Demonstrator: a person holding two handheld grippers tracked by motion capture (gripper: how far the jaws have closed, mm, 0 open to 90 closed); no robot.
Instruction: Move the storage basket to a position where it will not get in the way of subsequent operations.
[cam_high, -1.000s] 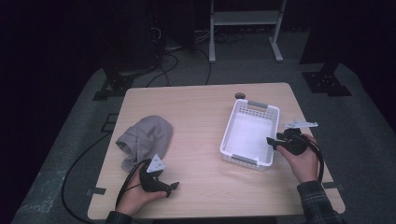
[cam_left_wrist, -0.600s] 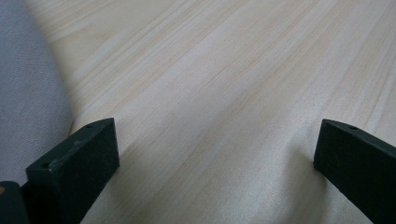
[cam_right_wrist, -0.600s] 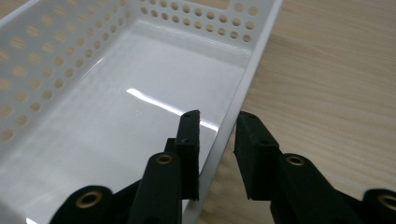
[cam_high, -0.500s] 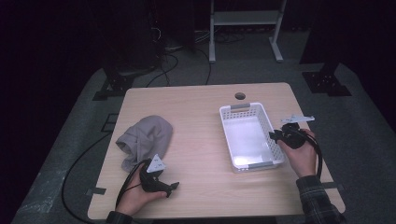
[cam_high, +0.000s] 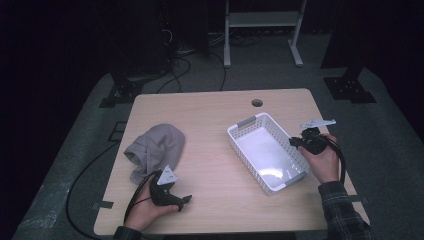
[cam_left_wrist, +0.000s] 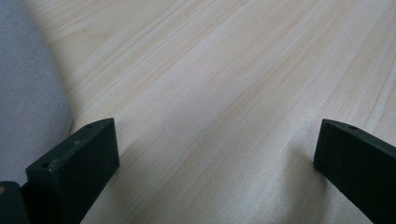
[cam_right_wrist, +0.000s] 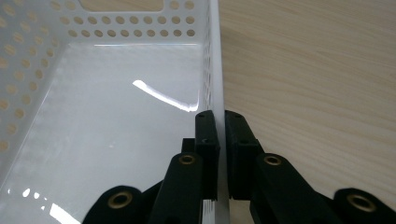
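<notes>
Pinching the white basket's (cam_high: 267, 152) right wall at center-right of the bench (cam_high: 210, 112), the right gripper (cam_right_wrist: 220, 122) had just closed its fingers; the left gripper (cam_high: 175, 200) rested with fingers apart beside the grey cloth (cam_high: 155, 150).

Black fingers (cam_right_wrist: 208, 135) with brass rivets, trailing black cables, plaid sleeve (cam_high: 345, 215).

Dim room lying in shadow, grey carpeted floor (cam_high: 390, 130) showing, pale metal-legged rack (cam_high: 262, 22) standing behind, black cables (cam_high: 185, 70) trailing.
</notes>
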